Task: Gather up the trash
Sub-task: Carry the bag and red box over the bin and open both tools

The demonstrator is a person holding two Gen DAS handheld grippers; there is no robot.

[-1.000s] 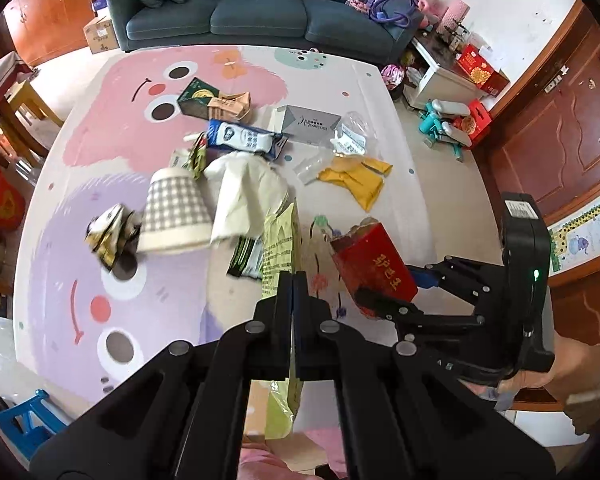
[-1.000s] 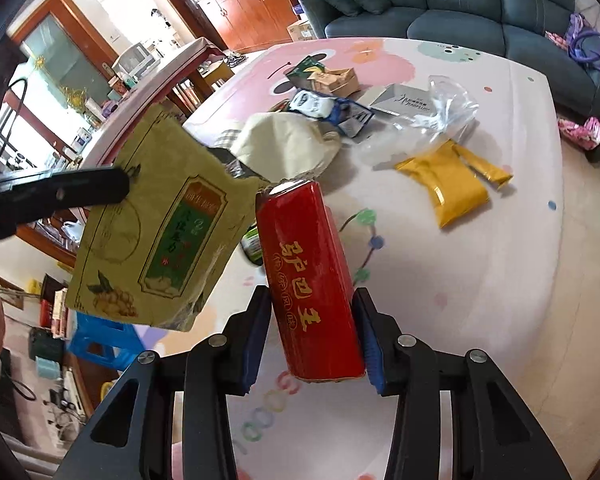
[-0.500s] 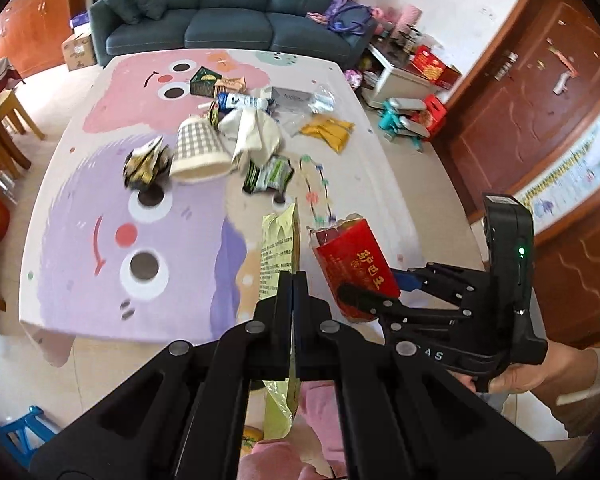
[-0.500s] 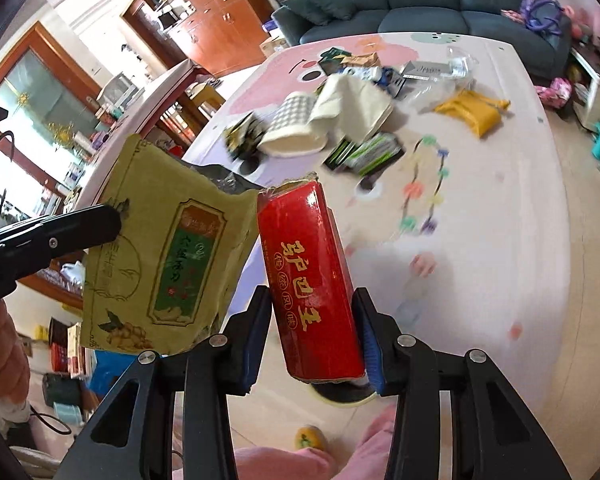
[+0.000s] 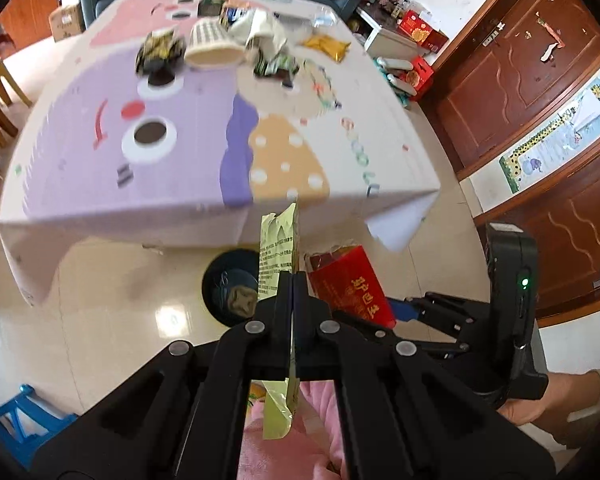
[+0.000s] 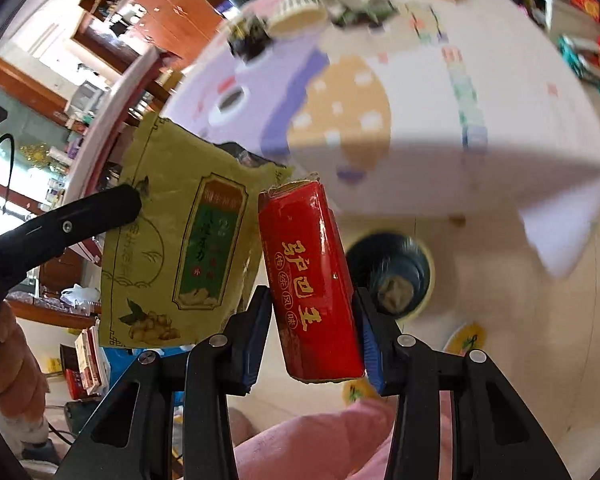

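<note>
Moved since before: both grippers have pulled back off the table; the trash pile that was close a moment ago now sits far away at the top of both pictures, and a bin on the floor has come into sight.

Left wrist view
Left gripper point(image 5: 293, 280): low in the middle, fingers pressed together, pinching the green bag point(image 5: 279, 252) by its thin edge.
Green bag: stands up straight between the fingers, so we only see its skinny side, pale yellow-green with tiny print.
Right gripper point(image 5: 384, 312): lower right, holding the red packet point(image 5: 350, 290) just beside the green bag.
Bin point(image 5: 230, 294): dark and round, on the floor below the table edge, partly behind the green bag.
Why held here: my guess is both bits of trash are hanging near the bin so they can drop in.
Table point(image 5: 120, 208): purple and pink cloth; the cup point(image 5: 212, 42) and wrappers lie at the top, blurry.

Right wrist view
Right gripper point(image 6: 314, 320): bottom middle, fingers squeezing the red packet point(image 6: 310, 280) from both sides.
Red packet: shiny red with gold letters, long and boxy, torn open at the top.
Green bag point(image 6: 180, 252): left of the middle, flat side showing, with a green label and drawn ginger; the top is ripped.
Left gripper point(image 6: 134, 204): comes in from the left, nipping the bag's upper corner.
Bin point(image 6: 392, 276): right of the red packet, on the floor, blurry, something brown inside.
Left to do: lots of trash waits on the table point(image 6: 520, 112).
</note>
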